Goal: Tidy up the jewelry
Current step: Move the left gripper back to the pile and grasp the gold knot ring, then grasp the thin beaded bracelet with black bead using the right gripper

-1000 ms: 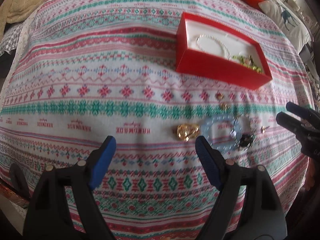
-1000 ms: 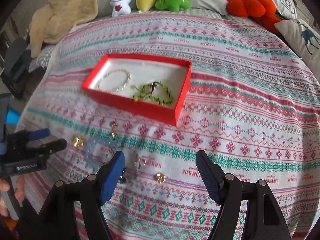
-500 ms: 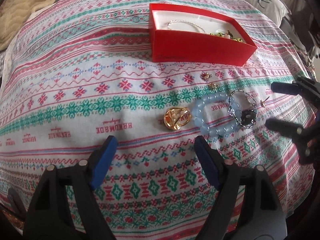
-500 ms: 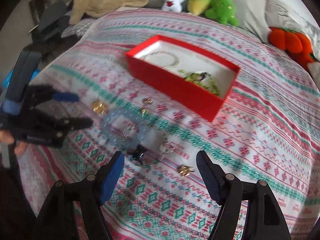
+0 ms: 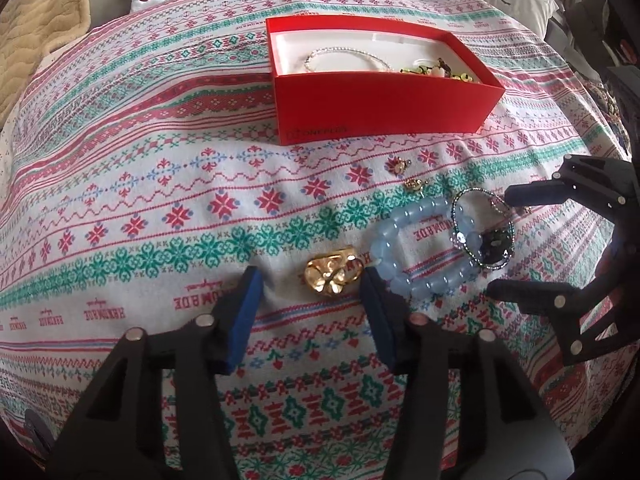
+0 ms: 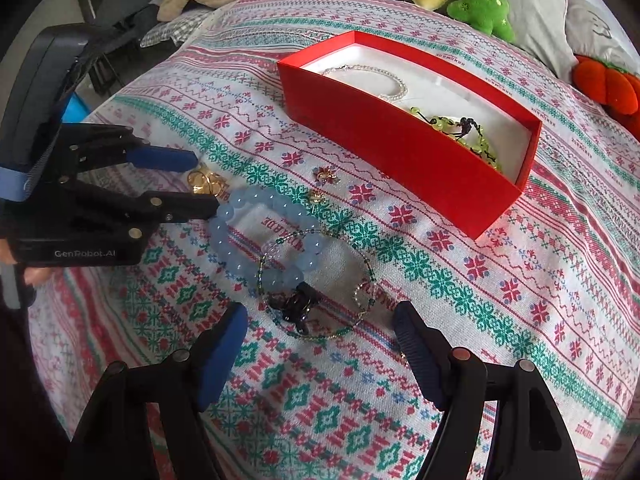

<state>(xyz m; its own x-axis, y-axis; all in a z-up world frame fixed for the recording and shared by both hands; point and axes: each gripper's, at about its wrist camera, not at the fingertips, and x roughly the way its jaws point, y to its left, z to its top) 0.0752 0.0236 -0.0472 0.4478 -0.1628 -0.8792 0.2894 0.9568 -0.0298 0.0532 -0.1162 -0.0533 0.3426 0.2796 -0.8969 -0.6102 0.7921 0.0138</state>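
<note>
With its jaws just narrowing around the gold brooch (image 5: 334,275) on the bedspread (image 5: 160,200) but not yet gripping, the left gripper (image 5: 310,304) should close squarely, clear of the blue bracelet (image 5: 420,248), while the right gripper (image 6: 320,344) hangs open over the beaded chain (image 6: 320,280).

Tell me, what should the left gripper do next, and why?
Probably close a little more on the gold brooch. The left gripper has just been closing with the brooch between its fingers, not yet pinched, and the red box awaits it.
</note>
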